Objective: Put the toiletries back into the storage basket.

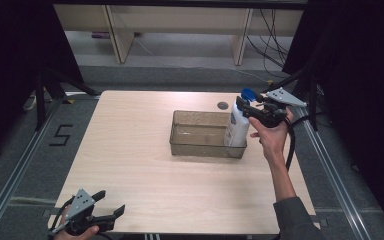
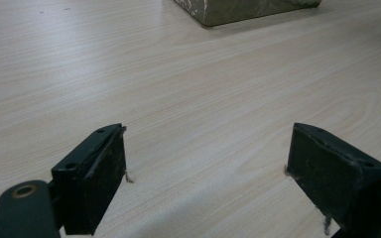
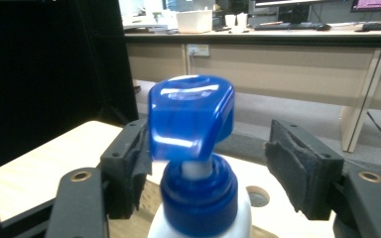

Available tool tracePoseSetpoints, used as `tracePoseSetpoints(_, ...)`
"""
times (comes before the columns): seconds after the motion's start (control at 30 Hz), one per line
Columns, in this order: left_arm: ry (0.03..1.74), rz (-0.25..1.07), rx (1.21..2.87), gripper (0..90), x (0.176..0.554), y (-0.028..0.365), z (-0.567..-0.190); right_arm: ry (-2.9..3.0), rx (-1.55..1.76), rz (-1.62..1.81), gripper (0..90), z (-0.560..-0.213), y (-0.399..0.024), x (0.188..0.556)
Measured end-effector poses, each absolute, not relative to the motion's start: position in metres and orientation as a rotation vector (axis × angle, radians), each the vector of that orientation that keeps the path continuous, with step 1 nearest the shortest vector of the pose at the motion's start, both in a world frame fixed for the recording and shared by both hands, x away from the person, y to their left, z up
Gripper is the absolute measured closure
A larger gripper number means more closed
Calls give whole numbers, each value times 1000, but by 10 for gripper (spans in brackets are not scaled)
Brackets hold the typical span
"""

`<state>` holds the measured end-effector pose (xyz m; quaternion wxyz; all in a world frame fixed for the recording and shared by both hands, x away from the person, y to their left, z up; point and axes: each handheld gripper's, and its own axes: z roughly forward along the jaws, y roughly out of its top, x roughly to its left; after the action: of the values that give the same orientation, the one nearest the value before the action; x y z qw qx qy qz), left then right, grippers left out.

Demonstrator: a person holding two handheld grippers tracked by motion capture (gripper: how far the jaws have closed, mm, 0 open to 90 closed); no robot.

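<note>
At the far right of the surface, a white pump bottle with a blue pump head stands upright at the right end of a clear rectangular bin; whether its base sits inside the bin or just against the right wall cannot be settled from the high view. The right gripper is level with the bottle's top. In the right gripper view its jaws stand apart on either side of the pump head and collar: the left pad lies against or just beside the head, while the right pad is clearly off it. The gripper is therefore spread, not clamped.

The left gripper rests at the near left corner of the surface, well apart from the bin. Its jaws are wide apart with only bare wood between them.

Handling judgement: the bottle is probably rigid, smooth plastic, so the body may slip under a light pinch. Fill level cannot be read, so weight is unknown. The pump head likely turns or depresses, making it a poor hold. The collar below it looks stiffer and is the better place to close. A tall, narrow bottle may tip if pushed from one side before both pads meet.
</note>
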<state>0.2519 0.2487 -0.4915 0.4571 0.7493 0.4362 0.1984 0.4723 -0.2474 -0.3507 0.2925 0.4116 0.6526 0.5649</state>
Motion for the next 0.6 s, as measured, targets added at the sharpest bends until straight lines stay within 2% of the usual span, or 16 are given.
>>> tracePoseSetpoints(0.17, 1072, 490, 1850, 149, 252, 248, -492, 1764, 1100, 1526, 301, -351, -249, 466)
tracePoseSetpoints(0.6, 1080, 488, 1833, 148, 252, 247, -492, 1783, 1122, 1548, 282, -350, -250, 448)
